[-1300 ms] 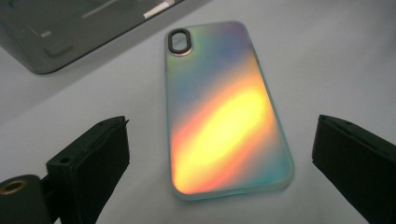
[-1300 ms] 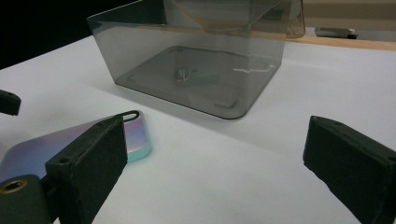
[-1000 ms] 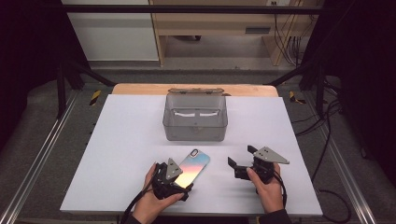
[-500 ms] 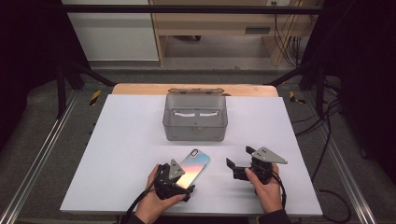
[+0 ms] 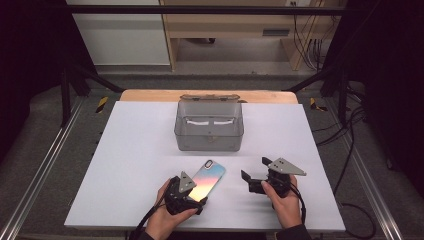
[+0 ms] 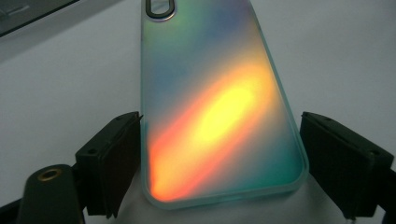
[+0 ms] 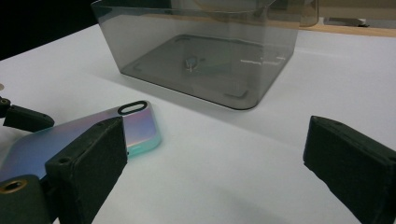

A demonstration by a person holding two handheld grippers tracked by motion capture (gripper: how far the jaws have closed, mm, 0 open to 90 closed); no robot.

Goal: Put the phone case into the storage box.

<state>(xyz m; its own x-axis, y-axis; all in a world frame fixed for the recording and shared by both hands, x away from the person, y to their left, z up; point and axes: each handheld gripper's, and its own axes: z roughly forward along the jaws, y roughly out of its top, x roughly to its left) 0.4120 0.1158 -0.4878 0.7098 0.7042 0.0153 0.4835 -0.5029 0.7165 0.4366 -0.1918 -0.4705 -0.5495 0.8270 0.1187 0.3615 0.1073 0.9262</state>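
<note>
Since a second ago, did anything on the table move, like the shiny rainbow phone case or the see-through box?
Nothing visibly moved. The phone case lies flat on the table, between the open jaws of the left gripper, which has not closed on it. The right gripper stays open and holds nothing. The clear box sits in the same spot.

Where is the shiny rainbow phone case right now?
In the high view, the phone case lies flat on the white table, near the front edge, just in front of the clear grey box. Its near end sits between the open left tongs.
</note>
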